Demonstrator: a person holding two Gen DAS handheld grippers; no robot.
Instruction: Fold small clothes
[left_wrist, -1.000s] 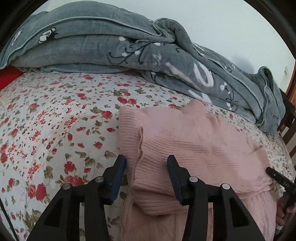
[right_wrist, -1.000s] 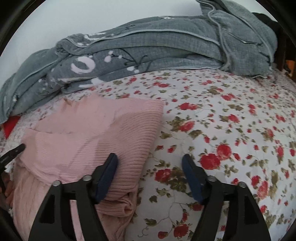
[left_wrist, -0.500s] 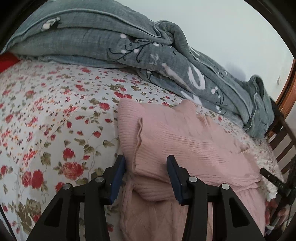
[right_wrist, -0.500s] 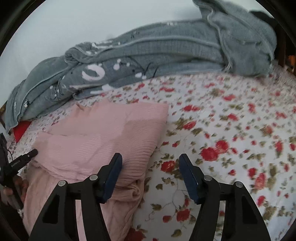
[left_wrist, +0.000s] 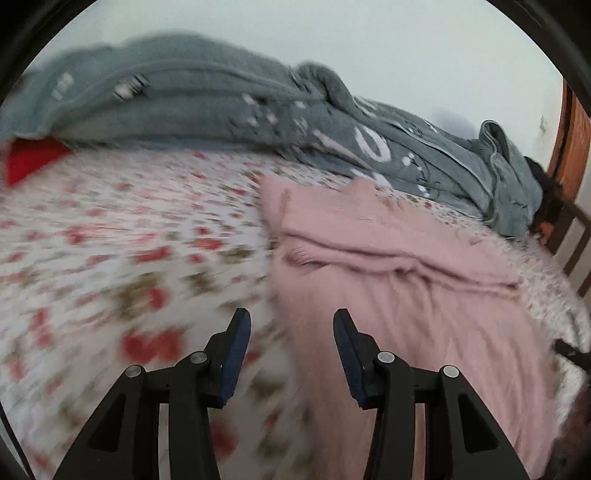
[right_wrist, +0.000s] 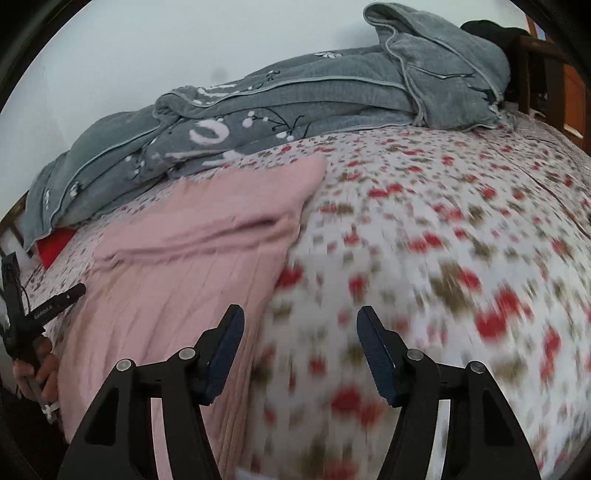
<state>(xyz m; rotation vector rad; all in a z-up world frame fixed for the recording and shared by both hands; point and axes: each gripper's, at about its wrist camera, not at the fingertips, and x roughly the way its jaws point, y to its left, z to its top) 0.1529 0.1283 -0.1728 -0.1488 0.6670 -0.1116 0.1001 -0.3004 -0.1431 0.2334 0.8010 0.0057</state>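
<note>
A pink knitted sweater (left_wrist: 388, 266) lies on the floral bedsheet (left_wrist: 110, 240), its upper part folded into a thick band and its lower part spread toward me. My left gripper (left_wrist: 291, 317) hovers open above the sweater's left edge, with nothing between its fingers. In the right wrist view the sweater (right_wrist: 192, 251) sits to the left. My right gripper (right_wrist: 300, 312) stands open over the sweater's right edge and the sheet (right_wrist: 443, 221), holding nothing. Both views are blurred by motion.
A crumpled grey blanket (left_wrist: 221, 103) (right_wrist: 295, 99) runs along the wall behind the sweater. A red item (left_wrist: 29, 162) (right_wrist: 55, 245) peeks out beneath it. A wooden bed frame (left_wrist: 572, 147) (right_wrist: 554, 74) borders one side. A hand (right_wrist: 37, 369) shows at the left edge.
Both grippers have drawn back from the folded part of the sweater toward its near end. The folded edge no longer sits between the left fingers. The right jaws have narrowed somewhat.
</note>
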